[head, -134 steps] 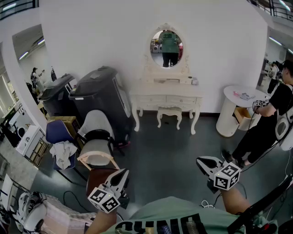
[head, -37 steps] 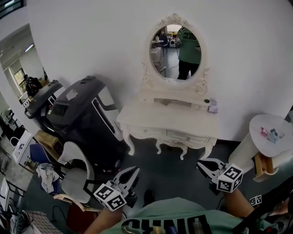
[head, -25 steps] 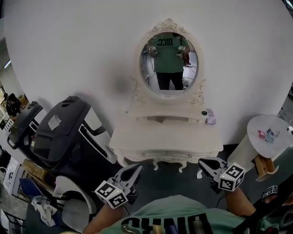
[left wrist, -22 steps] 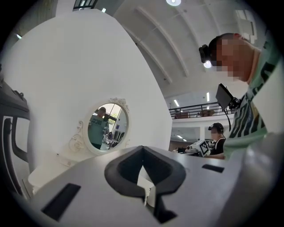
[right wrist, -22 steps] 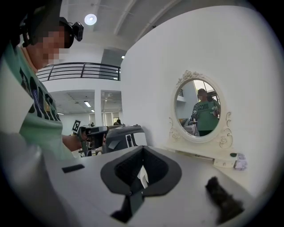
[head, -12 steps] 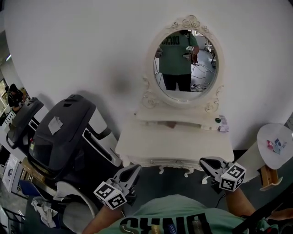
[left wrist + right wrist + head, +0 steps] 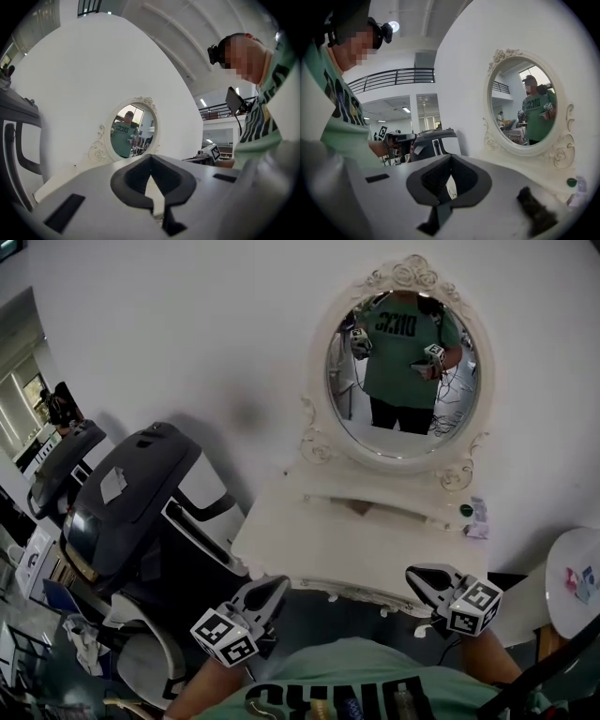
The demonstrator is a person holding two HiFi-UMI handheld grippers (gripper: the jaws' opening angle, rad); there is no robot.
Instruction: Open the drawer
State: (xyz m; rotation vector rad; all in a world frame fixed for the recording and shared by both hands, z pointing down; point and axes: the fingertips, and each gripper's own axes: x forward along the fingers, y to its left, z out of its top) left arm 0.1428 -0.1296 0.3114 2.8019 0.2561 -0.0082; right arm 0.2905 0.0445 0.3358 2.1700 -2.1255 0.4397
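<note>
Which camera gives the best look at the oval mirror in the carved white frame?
The head view: the oval mirror shows whole and nearly face-on. The right gripper view shows it slanted, off to one side; the left gripper view shows it small and distant.

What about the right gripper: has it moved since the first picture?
Yes. The right gripper has come forward to the dressing table's front edge; earlier they were far apart.
</note>
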